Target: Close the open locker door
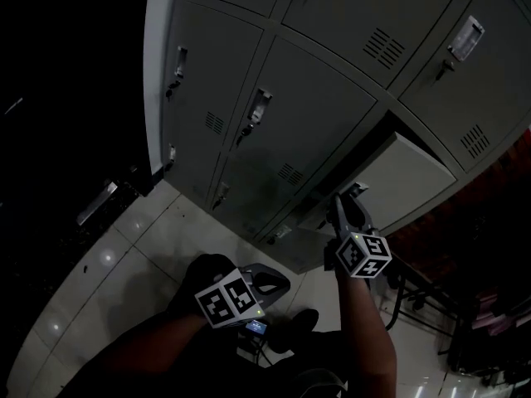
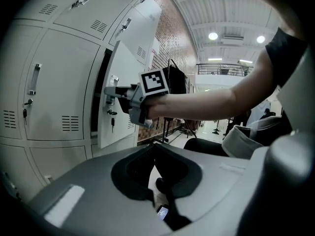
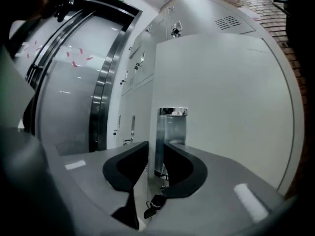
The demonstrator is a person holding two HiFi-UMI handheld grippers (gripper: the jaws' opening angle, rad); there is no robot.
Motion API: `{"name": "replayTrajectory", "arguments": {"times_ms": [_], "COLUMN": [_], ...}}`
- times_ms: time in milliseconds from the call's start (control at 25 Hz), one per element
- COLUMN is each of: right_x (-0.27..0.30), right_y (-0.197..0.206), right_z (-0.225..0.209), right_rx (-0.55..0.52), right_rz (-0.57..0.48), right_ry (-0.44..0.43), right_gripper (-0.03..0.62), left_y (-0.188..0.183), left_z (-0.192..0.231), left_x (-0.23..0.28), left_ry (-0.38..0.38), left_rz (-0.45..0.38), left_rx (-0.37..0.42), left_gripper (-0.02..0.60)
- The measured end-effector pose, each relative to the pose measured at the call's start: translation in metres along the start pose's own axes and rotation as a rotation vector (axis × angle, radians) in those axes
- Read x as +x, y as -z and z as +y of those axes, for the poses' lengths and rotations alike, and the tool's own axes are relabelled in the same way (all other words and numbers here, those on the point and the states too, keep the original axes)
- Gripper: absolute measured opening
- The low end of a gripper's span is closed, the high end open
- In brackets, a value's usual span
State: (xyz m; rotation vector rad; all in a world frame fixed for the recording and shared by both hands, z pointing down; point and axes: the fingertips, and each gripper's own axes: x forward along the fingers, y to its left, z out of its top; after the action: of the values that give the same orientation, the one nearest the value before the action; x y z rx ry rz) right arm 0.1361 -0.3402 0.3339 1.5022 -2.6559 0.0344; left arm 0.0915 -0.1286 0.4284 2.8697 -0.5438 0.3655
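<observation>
The open locker door (image 1: 406,172) is a pale grey panel in the lower row, swung out from its dark compartment (image 1: 353,160). In the right gripper view the door (image 3: 221,82) fills the right side and its chrome handle (image 3: 172,127) stands between the jaws. My right gripper (image 1: 348,201) is shut on that handle at the door's free edge. A key (image 3: 153,203) hangs below the handle. From the left gripper view the right gripper (image 2: 110,90) shows at the door (image 2: 123,63). My left gripper (image 1: 278,282) is held low and back from the lockers, shut and holding nothing.
Closed grey lockers (image 1: 307,114) with handles and vents surround the open one. Pale tiled floor (image 1: 124,255) lies below. Dark stands and cables (image 1: 415,297) sit at the right past the door, by a brick wall (image 2: 170,38). A small lit screen (image 1: 255,327) shows near my left arm.
</observation>
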Motion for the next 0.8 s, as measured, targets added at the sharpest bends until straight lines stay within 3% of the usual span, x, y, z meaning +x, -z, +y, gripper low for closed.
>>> {"name": "replayTrajectory", "arguments": {"times_ms": [320,440,800], "right_x": [0.05,0.059,0.071], "right_y": [0.008,0.012,0.016], "right_z": [-0.034,-0.041,-0.056], "right_rx": [0.008,0.036,-0.014], "right_rz": [0.063,0.068,0.085], "right_ry": [0.12,0.14,0.184], "right_gripper": [0.083,0.076,0.042], "left_y": [-0.003,-0.003,-0.003], "left_z": [0.002,0.004,0.005], "left_x": [-0.007,-0.009,-0.012], "left_ry": [0.004,0.0,-0.001], "left_rz": [-0.032,-0.034,-0.041], "left_rx": [-0.022,-0.027,-0.033], "left_gripper": [0.012,0.012,0.012]}}
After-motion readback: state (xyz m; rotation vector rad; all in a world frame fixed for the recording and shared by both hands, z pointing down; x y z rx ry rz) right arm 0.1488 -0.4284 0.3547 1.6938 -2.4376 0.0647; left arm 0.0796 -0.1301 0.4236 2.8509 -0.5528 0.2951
